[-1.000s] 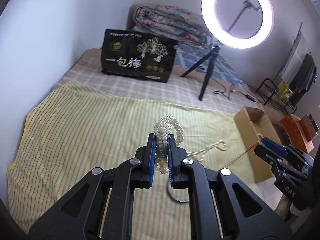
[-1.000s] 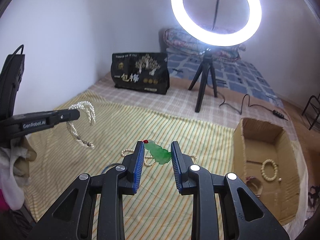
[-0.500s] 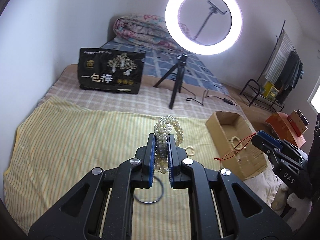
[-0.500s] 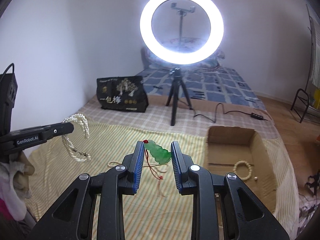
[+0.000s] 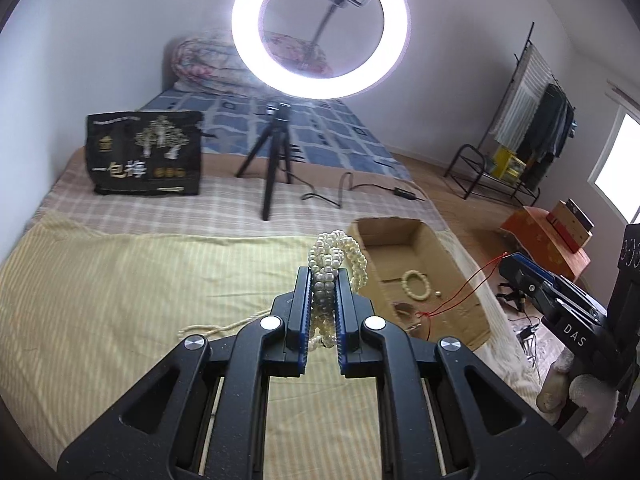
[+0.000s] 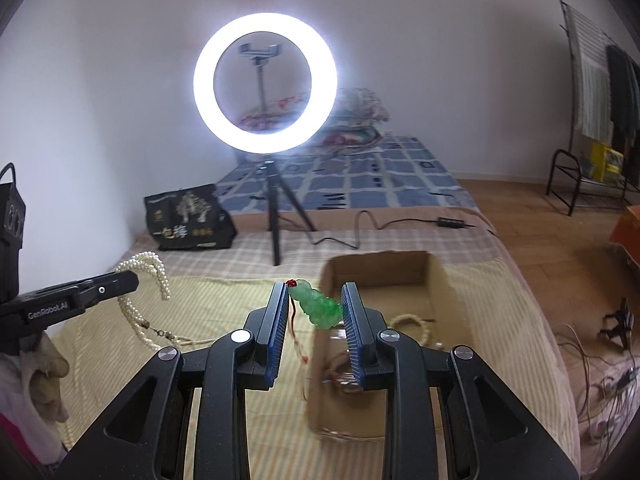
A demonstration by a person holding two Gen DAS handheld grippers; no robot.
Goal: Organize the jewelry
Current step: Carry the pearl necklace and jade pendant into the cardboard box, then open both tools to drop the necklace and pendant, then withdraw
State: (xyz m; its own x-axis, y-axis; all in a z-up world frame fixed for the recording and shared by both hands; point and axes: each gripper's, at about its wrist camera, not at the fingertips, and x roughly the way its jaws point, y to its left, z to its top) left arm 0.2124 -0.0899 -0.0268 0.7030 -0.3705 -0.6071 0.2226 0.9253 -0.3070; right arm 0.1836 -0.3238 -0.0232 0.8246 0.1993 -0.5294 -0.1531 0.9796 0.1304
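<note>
My left gripper point(image 5: 324, 276) is shut on a bunched pearl necklace point(image 5: 336, 256), held above the striped yellow cloth point(image 5: 120, 300); its strands point(image 6: 148, 280) hang from the same gripper point(image 6: 132, 280) in the right wrist view. My right gripper point(image 6: 316, 294) is shut on a green jade pendant point(image 6: 316, 304), whose red cord point(image 6: 294, 328) dangles below, close to the open cardboard box point(image 6: 380, 268). In the left wrist view that right gripper point(image 5: 516, 266) hangs just right of the box point(image 5: 400, 228), trailing the red cord point(image 5: 464, 296). A cream bead bracelet point(image 5: 418, 286) lies inside the box.
A ring light point(image 6: 264, 84) on a black tripod point(image 6: 276, 220) stands on the bed behind the cloth, its cable point(image 6: 360, 232) trailing right. A black printed bag point(image 5: 146, 152) leans at the back left. A loose cream strand point(image 5: 224, 324) lies on the cloth. Cables point(image 6: 600, 376) litter the floor at the right.
Both grippers have swung to the right and risen a little, each keeping its hold. The cardboard box has come closer to both, and the pendant now hangs by the box's near left corner.
</note>
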